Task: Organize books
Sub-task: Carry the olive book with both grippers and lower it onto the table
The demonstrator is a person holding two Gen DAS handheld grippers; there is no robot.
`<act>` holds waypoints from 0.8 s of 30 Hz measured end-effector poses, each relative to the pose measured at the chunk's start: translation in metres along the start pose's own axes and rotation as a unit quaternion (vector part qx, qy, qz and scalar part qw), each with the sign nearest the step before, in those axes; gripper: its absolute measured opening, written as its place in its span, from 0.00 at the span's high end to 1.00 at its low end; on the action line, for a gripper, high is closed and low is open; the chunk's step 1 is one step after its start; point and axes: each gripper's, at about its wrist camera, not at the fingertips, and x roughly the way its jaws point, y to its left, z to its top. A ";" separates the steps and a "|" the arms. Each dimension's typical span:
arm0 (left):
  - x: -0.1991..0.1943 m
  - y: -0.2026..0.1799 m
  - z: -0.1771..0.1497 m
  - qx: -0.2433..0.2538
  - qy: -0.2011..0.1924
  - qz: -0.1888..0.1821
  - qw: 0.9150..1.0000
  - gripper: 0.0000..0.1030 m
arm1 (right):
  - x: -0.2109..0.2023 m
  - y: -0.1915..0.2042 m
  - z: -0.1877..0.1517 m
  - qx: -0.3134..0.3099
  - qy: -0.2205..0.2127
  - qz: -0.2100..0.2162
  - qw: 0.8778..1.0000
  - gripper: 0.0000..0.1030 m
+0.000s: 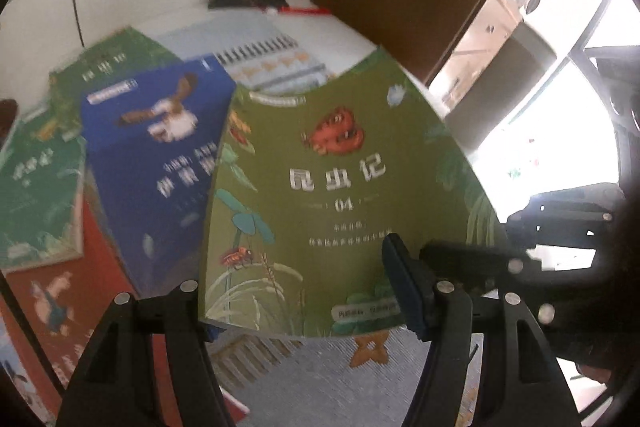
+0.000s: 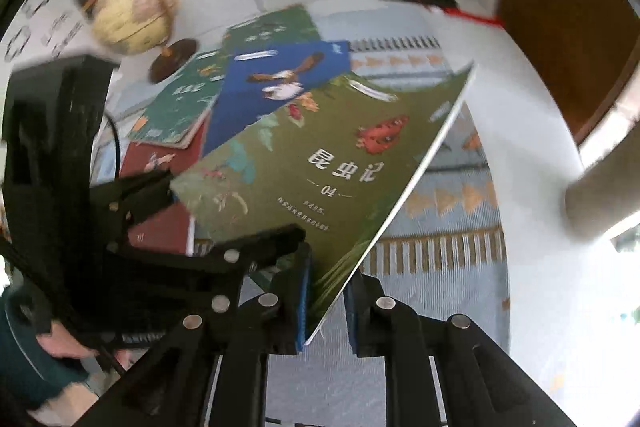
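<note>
Olive-green paperback book marked "04" (image 2: 320,163) is lifted and tilted above the patterned blue-grey cloth (image 2: 440,251) on the white worktop (image 2: 520,131). Right gripper (image 2: 326,301) is clenched on its lower corner. Left gripper (image 1: 308,291) straddles the book's lower edge; its far pad is hidden, so grip cannot be told. Four more books are counted lying overlapped: blue (image 1: 156,163), two dark green (image 1: 36,187) (image 1: 116,55), red (image 1: 48,299), each partly covered. Globe (image 2: 128,15) blurred near the far-left corner.

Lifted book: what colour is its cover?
Olive green cover with white title and a red insect; clearest in the right wrist view.
</note>
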 end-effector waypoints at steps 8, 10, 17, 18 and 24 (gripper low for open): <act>-0.068 0.028 -0.004 -0.019 -0.068 0.040 0.997 0.39 | -0.025 0.063 0.020 -0.109 -0.056 -0.001 0.992 0.86; -0.096 0.044 -0.012 -0.033 -0.088 0.063 0.994 0.39 | -0.030 0.087 0.025 -0.135 -0.067 0.008 0.989 0.85; -0.200 0.131 -0.074 -0.128 -0.134 0.165 0.969 0.39 | -0.024 0.214 0.046 -0.231 -0.097 0.080 0.965 0.85; -0.213 0.145 -0.085 -0.140 -0.137 0.181 0.964 0.39 | -0.019 0.243 0.047 -0.248 -0.099 0.099 0.959 0.85; -0.278 0.233 -0.161 -0.211 -0.146 0.262 0.930 0.39 | 0.024 0.366 0.047 -0.292 -0.086 0.184 0.935 0.85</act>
